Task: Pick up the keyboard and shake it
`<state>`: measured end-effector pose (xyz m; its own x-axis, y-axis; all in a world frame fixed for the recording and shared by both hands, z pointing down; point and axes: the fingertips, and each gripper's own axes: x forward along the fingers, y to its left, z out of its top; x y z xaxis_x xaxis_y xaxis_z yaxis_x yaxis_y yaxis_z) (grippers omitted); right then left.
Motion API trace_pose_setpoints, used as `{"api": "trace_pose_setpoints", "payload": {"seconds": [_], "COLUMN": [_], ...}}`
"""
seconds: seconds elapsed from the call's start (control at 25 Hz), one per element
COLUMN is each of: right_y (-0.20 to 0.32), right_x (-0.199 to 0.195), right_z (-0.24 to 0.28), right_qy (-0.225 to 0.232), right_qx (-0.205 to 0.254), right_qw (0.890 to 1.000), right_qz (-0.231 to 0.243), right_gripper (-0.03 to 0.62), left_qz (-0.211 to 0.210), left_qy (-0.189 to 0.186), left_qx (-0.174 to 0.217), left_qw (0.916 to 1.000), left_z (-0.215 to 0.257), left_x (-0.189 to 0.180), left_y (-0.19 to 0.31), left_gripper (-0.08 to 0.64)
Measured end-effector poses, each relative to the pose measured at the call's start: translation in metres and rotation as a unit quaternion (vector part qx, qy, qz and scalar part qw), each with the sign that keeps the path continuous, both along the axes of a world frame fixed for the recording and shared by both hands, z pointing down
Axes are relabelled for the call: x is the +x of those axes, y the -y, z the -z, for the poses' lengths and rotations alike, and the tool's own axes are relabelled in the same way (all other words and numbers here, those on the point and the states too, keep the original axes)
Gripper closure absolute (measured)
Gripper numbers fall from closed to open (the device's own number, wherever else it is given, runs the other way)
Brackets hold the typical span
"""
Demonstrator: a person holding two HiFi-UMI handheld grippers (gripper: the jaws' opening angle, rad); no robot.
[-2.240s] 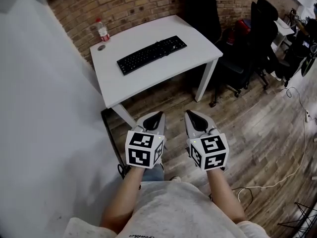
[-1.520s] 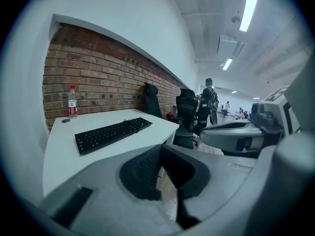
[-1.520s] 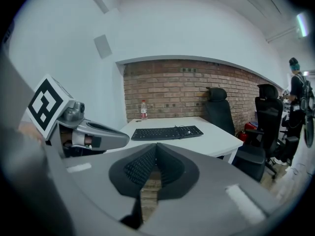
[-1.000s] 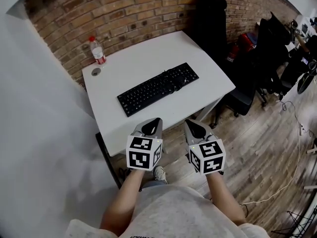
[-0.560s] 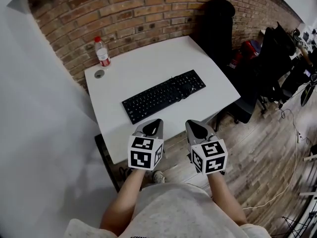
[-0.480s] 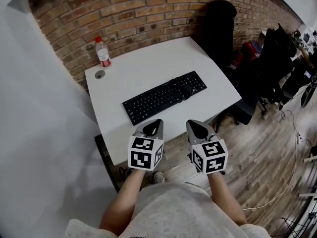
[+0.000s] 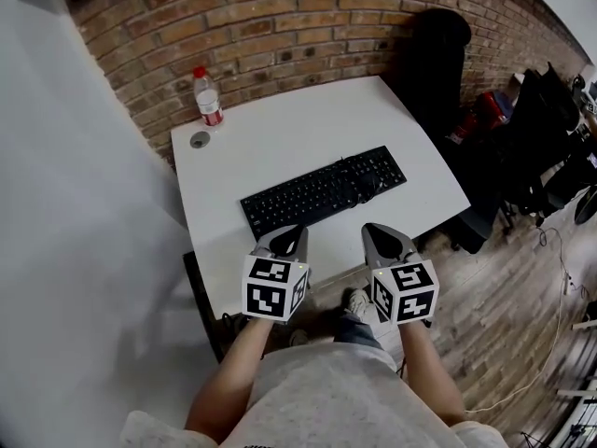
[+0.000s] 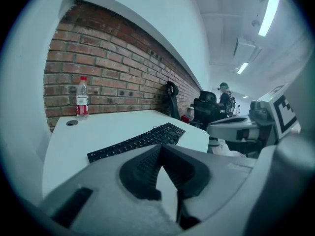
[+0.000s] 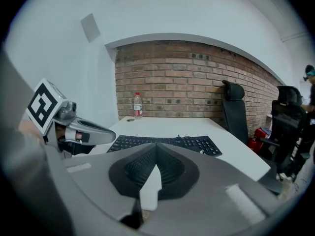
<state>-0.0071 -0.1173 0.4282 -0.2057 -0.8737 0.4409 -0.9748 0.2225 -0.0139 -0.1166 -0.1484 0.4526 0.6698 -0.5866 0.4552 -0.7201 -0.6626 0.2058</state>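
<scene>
White desk [image 7: 280, 143] w/ keyboard [image 7: 324, 190], bottle [image 7: 206, 96] at back.

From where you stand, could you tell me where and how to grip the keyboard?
Probably its two short ends: left gripper on the left end, right gripper on the right, from the near edge. The keyboard lies flat, long and thin on the table, so one middle grip would likely tip.

Even, bright indoor light from ceiling strips [image 8: 269, 9] (they glare white in the left gripper view); soft shadow under the table [image 7: 280, 147]; strong fisheye bending, dark vignetted corners
</scene>
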Motion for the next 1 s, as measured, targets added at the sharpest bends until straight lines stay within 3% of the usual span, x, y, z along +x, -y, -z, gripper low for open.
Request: {"api": "trace_pose_setpoints", "payload": {"seconds": [0.56,1.0], "right_y": [0.083,0.134], "right_x": [0.031,0.074], "right_z": [-0.022,-0.045], "right_qy": [0.008,0.018], "right_qx": [-0.017,-0.053], "right_qw": [0.995,0.983], "right_qz": [0.095,0.172], "right_gripper": [0.58,0.579], "left_qz": [0.106,0.205], "left_qy": [0.022,0.028], "left_qx": [-0.009,-0.023], "left_qw": [0.9941,0.9781], "left_z": [-0.02,-0.037], "left_x": [-0.006,-0.02], "left_y": [0.06,0.092], "left_gripper": [0.565,0.553]}}
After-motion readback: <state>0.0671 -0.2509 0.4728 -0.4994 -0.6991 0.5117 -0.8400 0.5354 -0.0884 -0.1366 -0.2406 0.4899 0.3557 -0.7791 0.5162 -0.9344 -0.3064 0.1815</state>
